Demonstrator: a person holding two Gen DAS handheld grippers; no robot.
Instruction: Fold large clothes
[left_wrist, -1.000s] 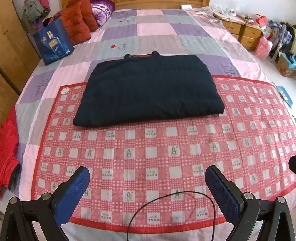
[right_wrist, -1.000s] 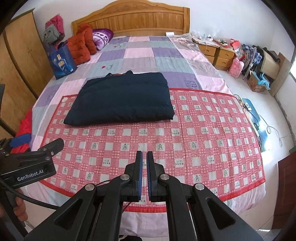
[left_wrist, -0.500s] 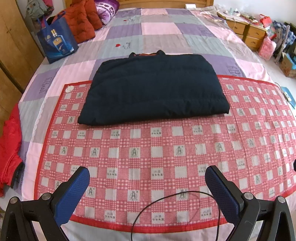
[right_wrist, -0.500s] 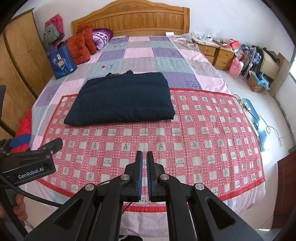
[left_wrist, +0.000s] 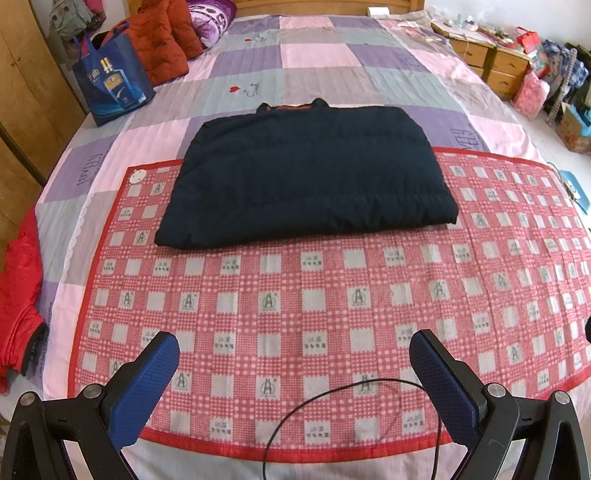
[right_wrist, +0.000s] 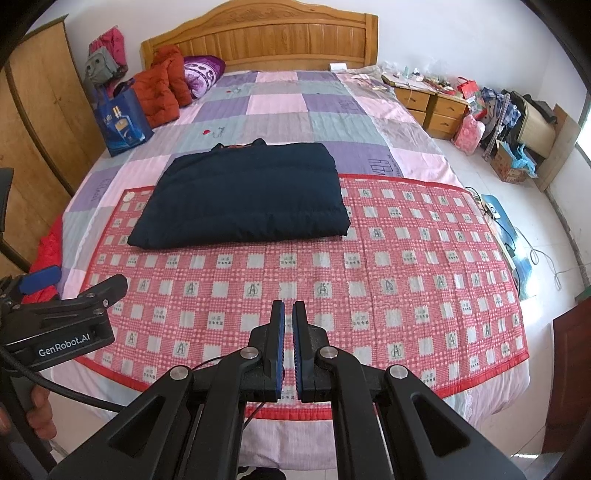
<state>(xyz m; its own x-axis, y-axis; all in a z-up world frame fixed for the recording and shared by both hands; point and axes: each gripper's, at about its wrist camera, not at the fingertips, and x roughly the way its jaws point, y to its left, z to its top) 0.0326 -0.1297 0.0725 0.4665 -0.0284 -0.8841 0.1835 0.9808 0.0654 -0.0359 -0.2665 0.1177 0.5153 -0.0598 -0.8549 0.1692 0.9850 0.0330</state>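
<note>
Your folded navy jacket (left_wrist: 306, 177) lies flat at centre frame in both views, collar toward the headboard, its near half on the red checked mat (left_wrist: 332, 306) and its far half on the patchwork bed cover (left_wrist: 314, 55). Your left hand-held gripper (left_wrist: 294, 356), bottom of the left wrist view, stands wide open and empty above the mat's near edge. Your right hand-held gripper (right_wrist: 288, 317), bottom centre of its view, is closed to a sliver with nothing between the pads. A blue bag (right_wrist: 122, 125) stands upper left on the bed.
</note>
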